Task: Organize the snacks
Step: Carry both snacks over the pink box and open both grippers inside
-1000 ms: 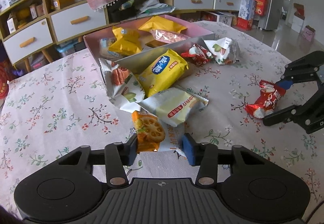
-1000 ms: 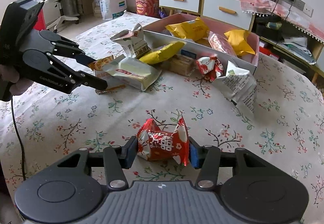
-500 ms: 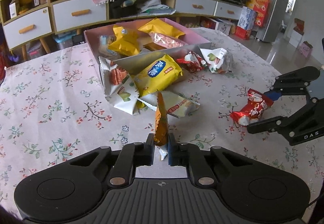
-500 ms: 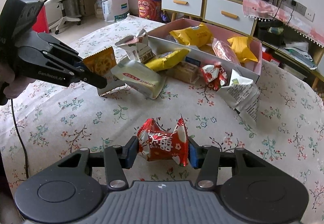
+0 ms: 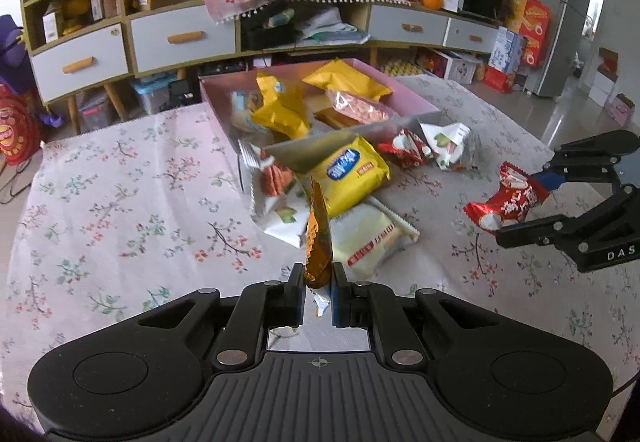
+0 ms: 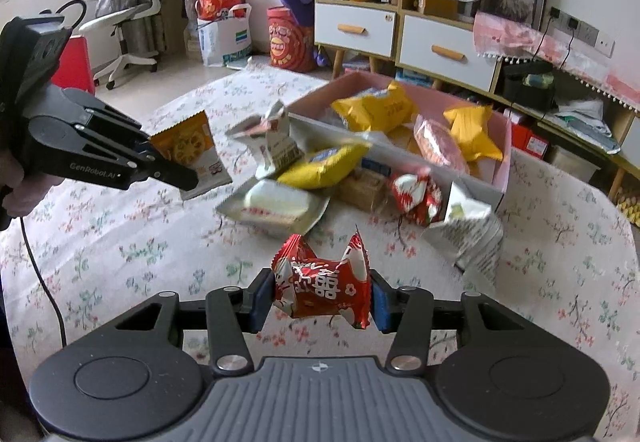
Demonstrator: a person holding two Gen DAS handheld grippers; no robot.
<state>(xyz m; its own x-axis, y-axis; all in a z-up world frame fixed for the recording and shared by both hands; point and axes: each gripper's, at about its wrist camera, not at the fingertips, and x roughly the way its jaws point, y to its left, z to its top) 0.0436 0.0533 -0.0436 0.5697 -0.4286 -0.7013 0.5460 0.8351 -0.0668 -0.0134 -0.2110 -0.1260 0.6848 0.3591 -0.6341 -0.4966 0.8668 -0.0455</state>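
Observation:
My left gripper (image 5: 317, 278) is shut on a flat orange snack packet (image 5: 319, 238), held edge-on above the table; the right wrist view shows the same packet (image 6: 188, 148) face-on in that gripper (image 6: 176, 170). My right gripper (image 6: 320, 296) is shut on a red snack packet (image 6: 322, 284), lifted off the cloth; it also appears at the right of the left wrist view as the red packet (image 5: 506, 198). A pink box (image 5: 412, 98) at the table's far side holds several yellow and clear packets. Loose packets lie in front of it.
A yellow packet (image 5: 348, 174), a white-and-yellow packet (image 5: 364, 238), another red packet (image 5: 404, 148) and a crumpled silver bag (image 6: 468, 234) lie on the floral tablecloth (image 5: 120, 202). Cabinets with drawers (image 5: 180, 38) stand behind the table. A person's hand (image 6: 16, 194) holds the left gripper.
The left gripper shut on the orange packet, which was lying flat, and lifted it upright off the table. The right gripper rose a little with the red packet.

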